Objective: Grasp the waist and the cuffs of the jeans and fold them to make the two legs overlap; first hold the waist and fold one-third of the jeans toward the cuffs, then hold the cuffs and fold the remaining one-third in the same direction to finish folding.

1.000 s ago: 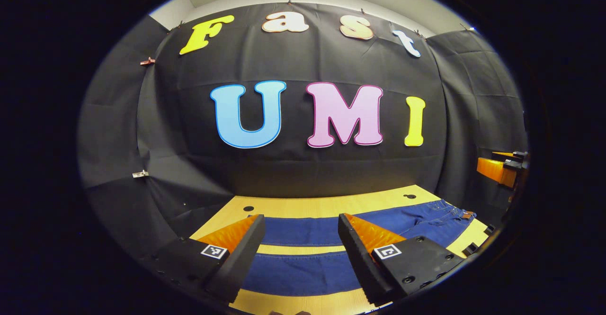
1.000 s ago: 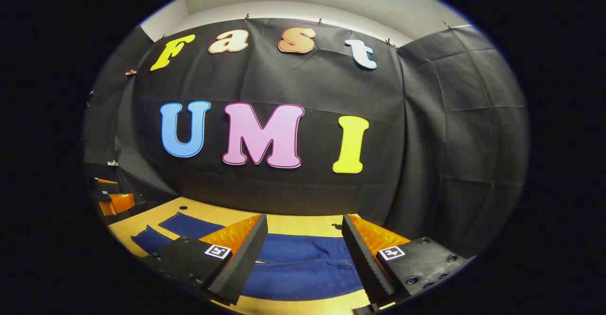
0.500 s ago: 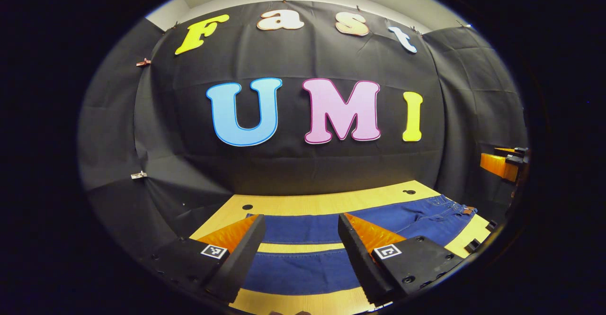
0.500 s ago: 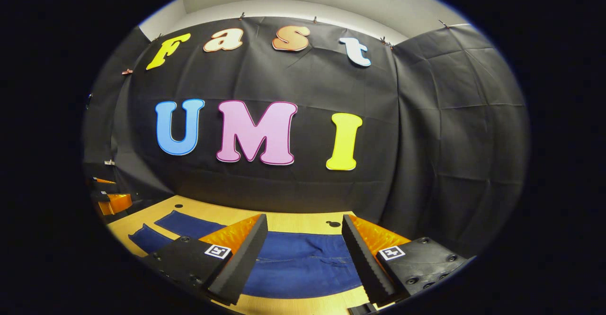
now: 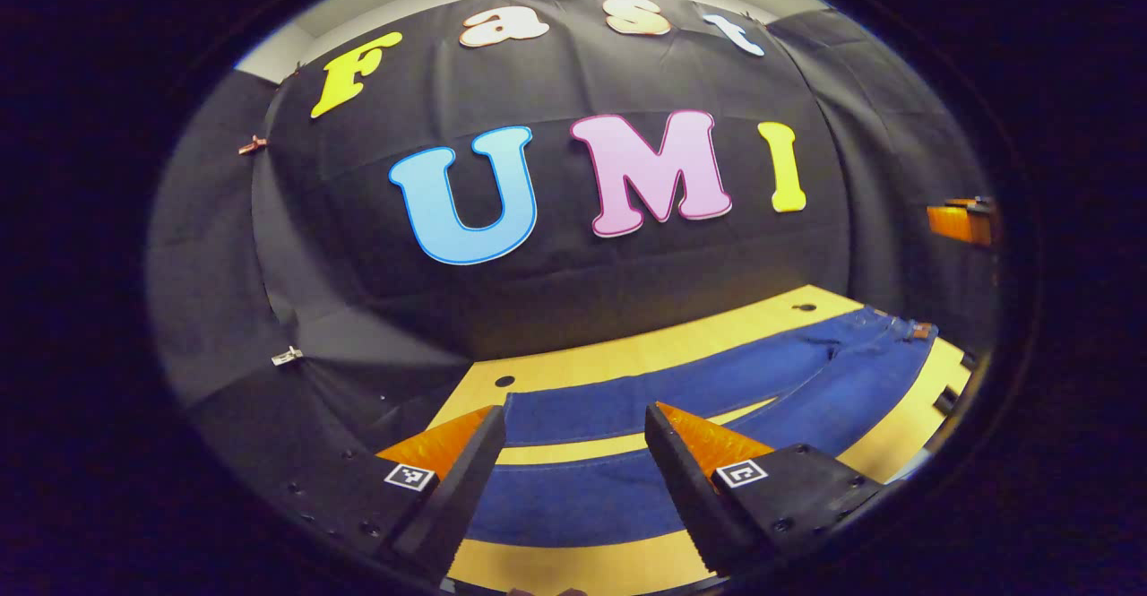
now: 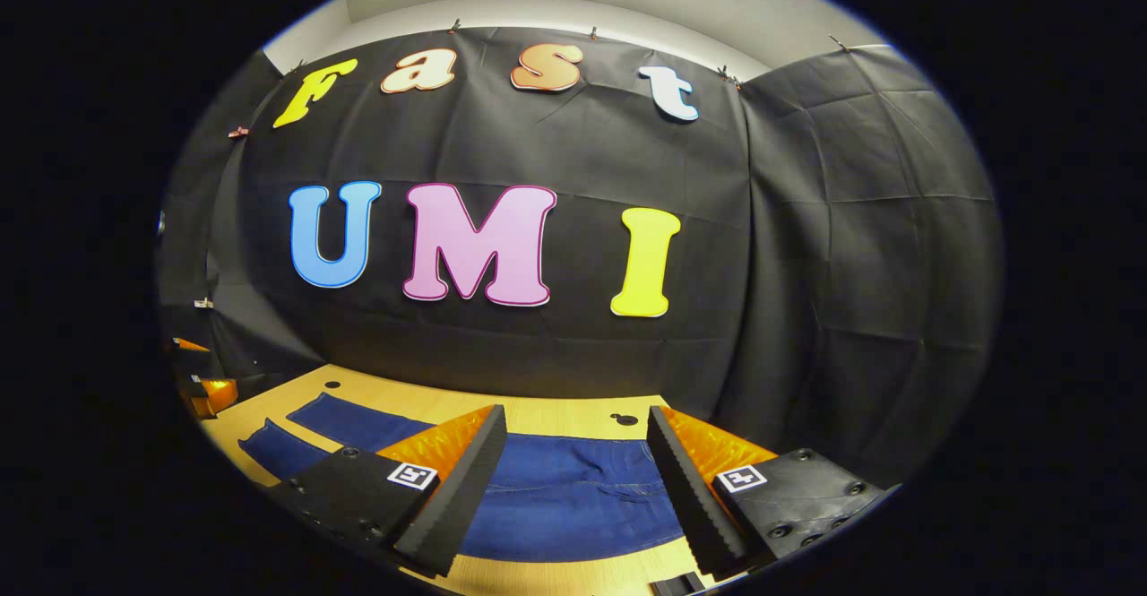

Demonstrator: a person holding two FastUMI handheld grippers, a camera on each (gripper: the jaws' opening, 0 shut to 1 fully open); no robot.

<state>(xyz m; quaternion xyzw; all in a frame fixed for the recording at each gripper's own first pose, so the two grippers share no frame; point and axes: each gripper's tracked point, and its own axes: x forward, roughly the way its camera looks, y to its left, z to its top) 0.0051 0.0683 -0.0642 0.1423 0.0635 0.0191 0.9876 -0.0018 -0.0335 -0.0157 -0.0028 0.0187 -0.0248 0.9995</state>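
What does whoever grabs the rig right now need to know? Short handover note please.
Left gripper: open, holding nothing, above the leg end of the jeans.
Right gripper: open, holding nothing, above the waist end.
Jeans lie flat and unfolded on the wooden table, the two legs side by side with a strip of table between them.
Done: nothing folded yet.
Left: grasp waist and cuffs, lay one leg over the other, fold the waist third toward the cuffs, then fold the cuff third the same way.
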